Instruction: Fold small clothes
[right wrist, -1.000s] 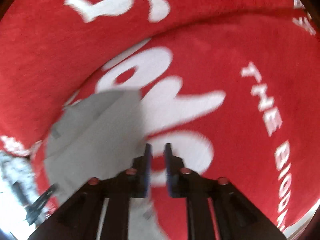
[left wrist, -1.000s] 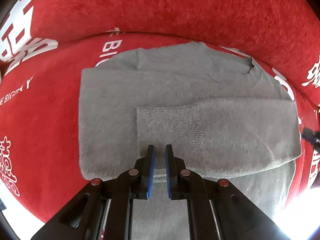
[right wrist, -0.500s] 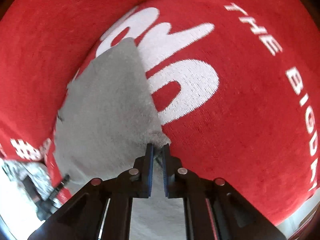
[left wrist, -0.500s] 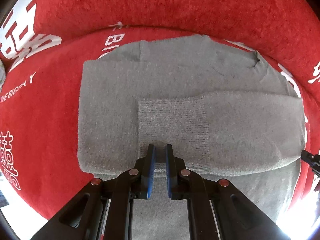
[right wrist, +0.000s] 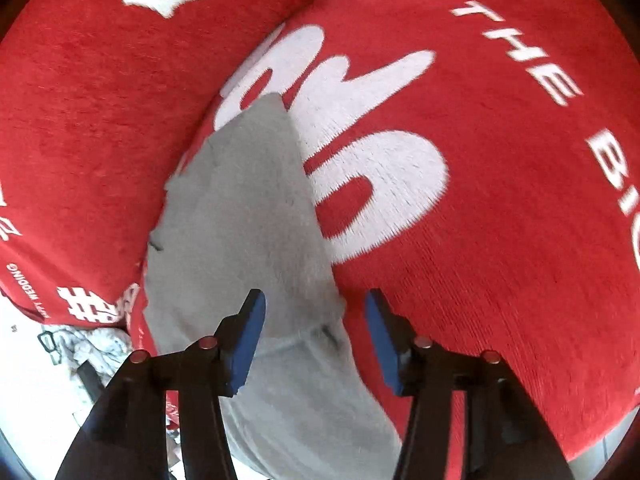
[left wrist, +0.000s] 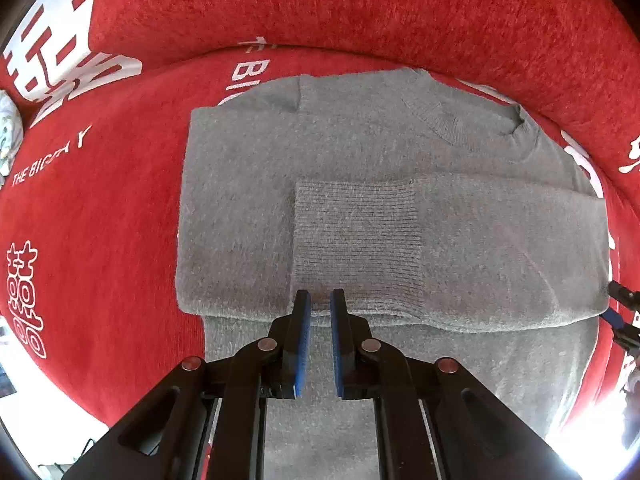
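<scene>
A grey knit sweater point(left wrist: 360, 168) lies flat on a red cloth, both sleeves folded across its body, one ribbed cuff point(left wrist: 356, 240) on top in the middle. My left gripper point(left wrist: 320, 304) hovers just above the folded sleeve's near edge, its blue pads close together with a narrow gap, holding nothing. In the right wrist view the sweater's right side point(right wrist: 248, 220) runs away from me. My right gripper point(right wrist: 314, 308) is open, its pads wide apart either side of the folded sleeve's corner. The right gripper's tip also shows in the left wrist view point(left wrist: 622, 312).
The red cloth point(left wrist: 100, 220) with white lettering covers a seat and a raised back point(left wrist: 360, 4). A pale patterned garment point(right wrist: 92, 344) lies at the lower left of the right wrist view. Bright floor shows past the cloth's near edge.
My right gripper has opened wide and let go of the sweater's folded corner. The left gripper has stayed over the folded sleeve, drawing slightly closer.
</scene>
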Available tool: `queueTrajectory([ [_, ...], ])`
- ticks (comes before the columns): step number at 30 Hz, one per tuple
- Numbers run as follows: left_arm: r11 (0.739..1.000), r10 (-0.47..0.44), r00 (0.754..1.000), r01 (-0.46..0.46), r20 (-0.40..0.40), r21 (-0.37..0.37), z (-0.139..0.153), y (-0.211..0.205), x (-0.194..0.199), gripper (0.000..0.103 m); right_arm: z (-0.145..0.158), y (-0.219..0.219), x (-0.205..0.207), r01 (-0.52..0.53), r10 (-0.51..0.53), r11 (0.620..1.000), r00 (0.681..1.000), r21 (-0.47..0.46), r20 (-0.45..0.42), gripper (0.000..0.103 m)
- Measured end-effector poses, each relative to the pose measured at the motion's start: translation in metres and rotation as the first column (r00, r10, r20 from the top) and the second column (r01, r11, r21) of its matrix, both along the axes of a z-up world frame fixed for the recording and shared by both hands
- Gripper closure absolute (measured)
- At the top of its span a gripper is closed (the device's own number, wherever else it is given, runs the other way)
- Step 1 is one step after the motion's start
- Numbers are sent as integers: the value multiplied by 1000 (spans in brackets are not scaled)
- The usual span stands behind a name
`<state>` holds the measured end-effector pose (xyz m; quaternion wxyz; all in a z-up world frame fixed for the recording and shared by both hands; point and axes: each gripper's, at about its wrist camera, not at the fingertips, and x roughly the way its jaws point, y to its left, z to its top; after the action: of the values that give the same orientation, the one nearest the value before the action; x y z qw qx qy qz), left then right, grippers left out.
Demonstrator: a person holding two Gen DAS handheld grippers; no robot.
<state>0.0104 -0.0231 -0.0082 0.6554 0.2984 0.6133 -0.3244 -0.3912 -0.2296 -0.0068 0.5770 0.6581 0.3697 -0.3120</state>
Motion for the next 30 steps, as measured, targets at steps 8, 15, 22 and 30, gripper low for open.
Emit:
queueTrajectory([
  [8,1000,0,1000,0,11,4,-7,-2,-2,92,-1,4,7,-113,108,992,989,-48,-99,90],
  [15,1000,4,1000,-4,16,21,-3,3,-1,92,9,11,20,-165,145,982,969,-87,-199,80],
  [22,999,22,1000,-22,9,31,12,17,-3,92,30,29,16,-196,172,978,953,-74,-250,53],
  [30,999,21,1000,-20,-15,42,26,22,-22,92,47,63,45,-264,240,961,944,-80,-227,37],
])
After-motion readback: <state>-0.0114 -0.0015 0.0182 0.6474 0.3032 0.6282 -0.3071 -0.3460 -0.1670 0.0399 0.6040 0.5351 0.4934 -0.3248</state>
